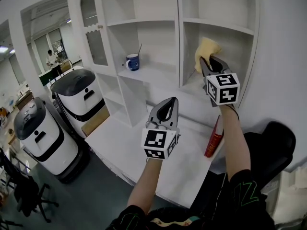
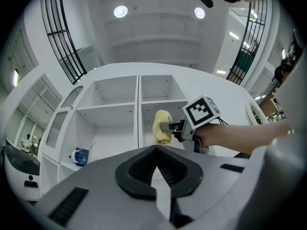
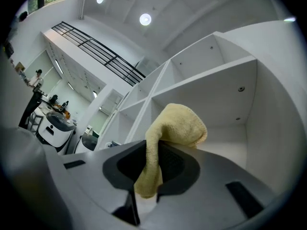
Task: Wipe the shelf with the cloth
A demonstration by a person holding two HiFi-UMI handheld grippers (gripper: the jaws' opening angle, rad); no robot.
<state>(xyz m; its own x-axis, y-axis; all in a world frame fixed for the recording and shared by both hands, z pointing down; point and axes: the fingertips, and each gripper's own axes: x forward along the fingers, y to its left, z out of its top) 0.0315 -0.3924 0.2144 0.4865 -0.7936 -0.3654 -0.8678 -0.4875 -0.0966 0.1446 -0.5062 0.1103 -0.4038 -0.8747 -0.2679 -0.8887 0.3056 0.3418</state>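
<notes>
Currently the right gripper (image 1: 209,63) has its jaws pinching the yellow cloth (image 3: 175,128). A bunched fold stands past the tips and a tail hangs back between them. I judge it soft, light and limp, so it will drape and drag, and this mid-fold hold should suit. Left gripper (image 2: 154,150): jaws pressed together, nothing in them. Only the head view shows the cloth raised inside the shelf (image 1: 191,86) compartment. Only the right gripper view shows the trailing tail.

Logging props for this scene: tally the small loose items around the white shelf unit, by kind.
Yellow cloth: 1
Blue mug: 1
Red book: 1
Total: 3
</notes>
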